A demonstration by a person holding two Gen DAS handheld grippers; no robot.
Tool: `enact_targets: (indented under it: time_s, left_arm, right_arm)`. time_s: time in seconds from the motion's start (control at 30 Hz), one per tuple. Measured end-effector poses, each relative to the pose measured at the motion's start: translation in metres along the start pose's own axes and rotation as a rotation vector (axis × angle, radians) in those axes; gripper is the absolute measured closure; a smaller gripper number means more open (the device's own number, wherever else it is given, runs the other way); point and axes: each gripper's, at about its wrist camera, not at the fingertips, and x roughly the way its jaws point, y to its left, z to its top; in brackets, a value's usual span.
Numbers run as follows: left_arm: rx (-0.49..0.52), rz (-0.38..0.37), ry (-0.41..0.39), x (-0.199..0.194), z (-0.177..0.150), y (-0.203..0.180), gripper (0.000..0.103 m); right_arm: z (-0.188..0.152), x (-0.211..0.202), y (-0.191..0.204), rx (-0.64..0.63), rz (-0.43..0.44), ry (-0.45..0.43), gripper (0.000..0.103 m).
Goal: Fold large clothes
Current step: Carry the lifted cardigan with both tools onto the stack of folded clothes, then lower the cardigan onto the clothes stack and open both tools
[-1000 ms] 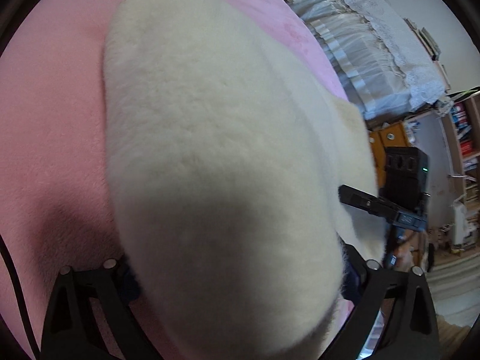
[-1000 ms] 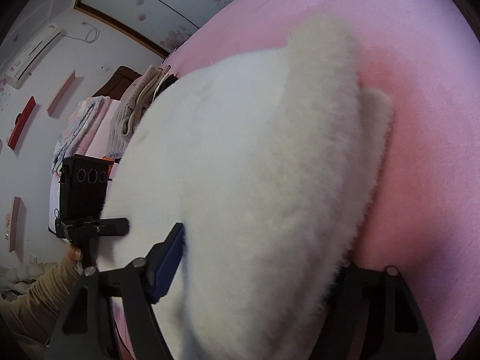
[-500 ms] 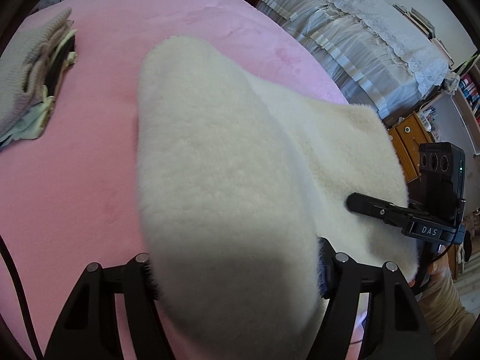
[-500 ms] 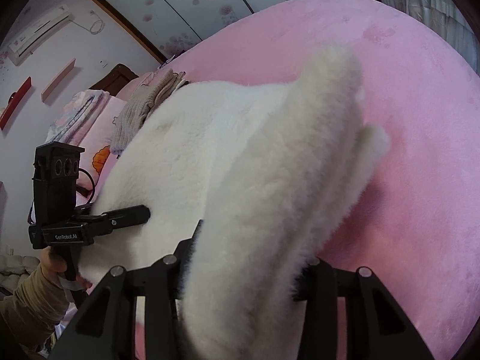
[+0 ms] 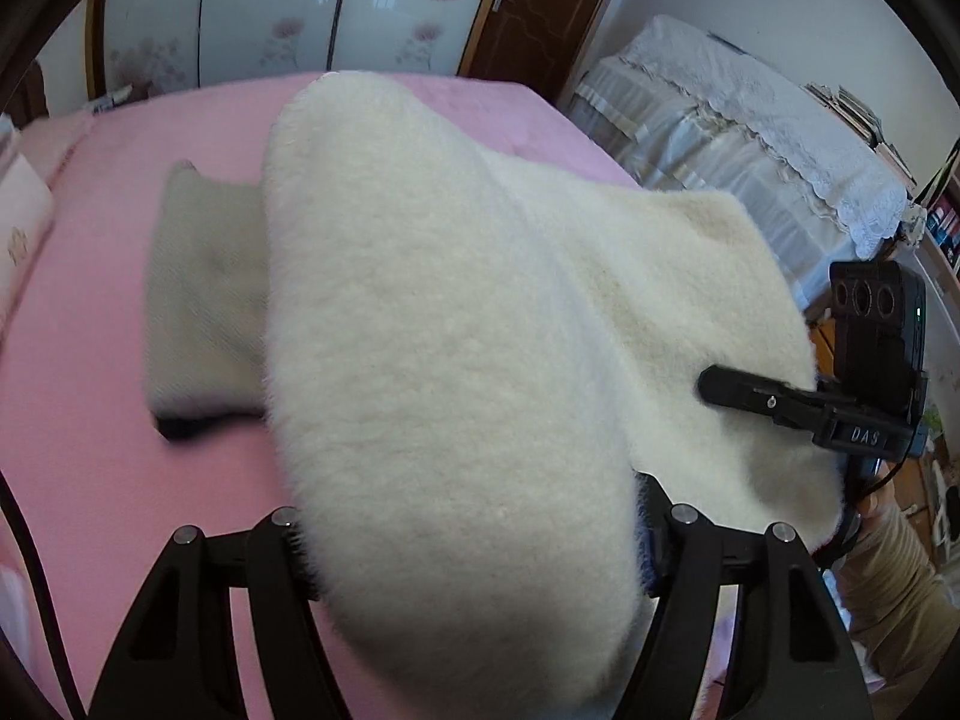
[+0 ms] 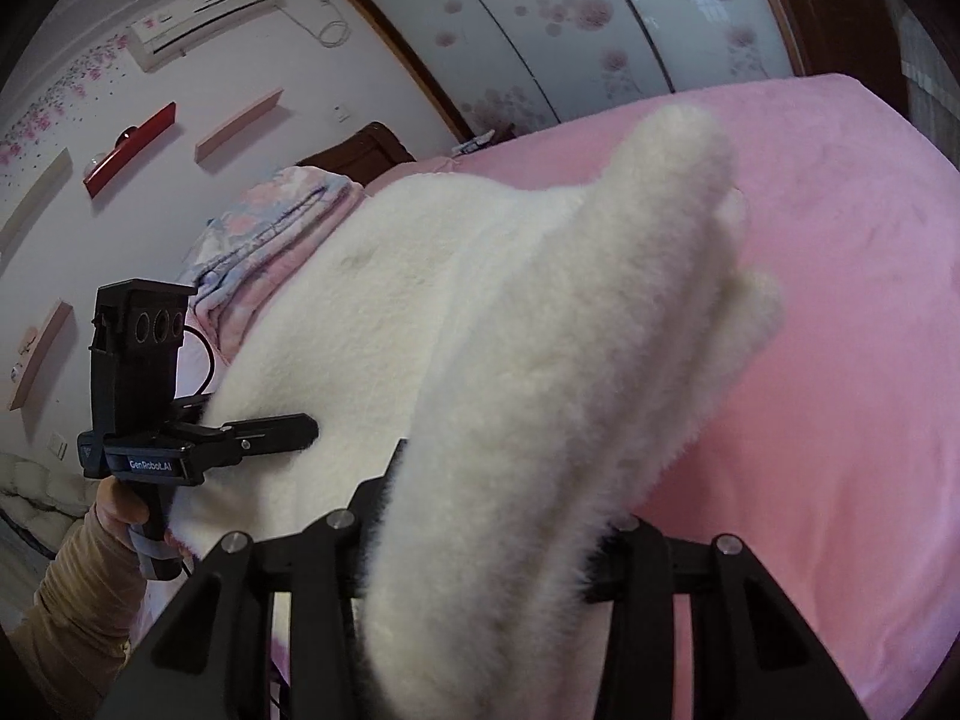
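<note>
Covering the frame's lower half, the pink plush bed cover [image 5: 78, 420] carried everything. On it, the cream-white fleece garment [image 5: 456, 360] had been raised off the bed since a second earlier: its near edge hung between both tools while the far part still lay toward the bed's far edge. I judged the fold only begun, with carry-over and laying down outstanding.

The left gripper [image 5: 474, 546] was clamped on a thick fleece bunch; the right gripper [image 6: 498, 516] likewise pinched a narrower bunch.

Only the left view showed a grey folded knit [image 5: 198, 300] beside the fleece. Only the right view showed folded floral bedding [image 6: 270, 228] near the headboard corner.
</note>
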Motion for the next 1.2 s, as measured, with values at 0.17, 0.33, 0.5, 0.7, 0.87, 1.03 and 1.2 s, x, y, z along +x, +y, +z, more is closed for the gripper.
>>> enact_targets:
  time_s: [0.17, 0.33, 0.5, 0.7, 0.87, 1.03, 1.2]
  left_arm:
    - [0.019, 0.067, -0.070, -0.029, 0.074, 0.085, 0.034]
    - [0.010, 0.104, -0.105, -0.012, 0.133, 0.168, 0.033]
    - [-0.084, 0.185, -0.054, 0.060, 0.145, 0.247, 0.029]
    - [-0.174, 0.276, -0.044, 0.139, 0.111, 0.298, 0.010]
    - [-0.150, 0.321, -0.074, 0.131, 0.111, 0.295, 0.002]
    - [-0.148, 0.427, -0.089, 0.106, 0.102, 0.264, 0.002]
    - [-0.163, 0.509, -0.127, 0.083, 0.101, 0.211, 0.002]
  right_arm:
    - [0.086, 0.072, 0.033, -0.043, 0.044, -0.056, 0.061]
    - [0.145, 0.153, 0.032, -0.047, 0.058, -0.099, 0.061]
    - [0.153, 0.244, -0.003, -0.007, 0.023, -0.044, 0.061]
    - [0.100, 0.325, -0.069, 0.083, -0.065, 0.038, 0.050]
    - [0.101, 0.314, -0.073, 0.078, -0.038, 0.067, 0.041]
    - [0.108, 0.298, -0.060, 0.067, -0.128, 0.132, 0.038]
    - [0.103, 0.252, -0.046, 0.056, -0.179, 0.110, 0.038]
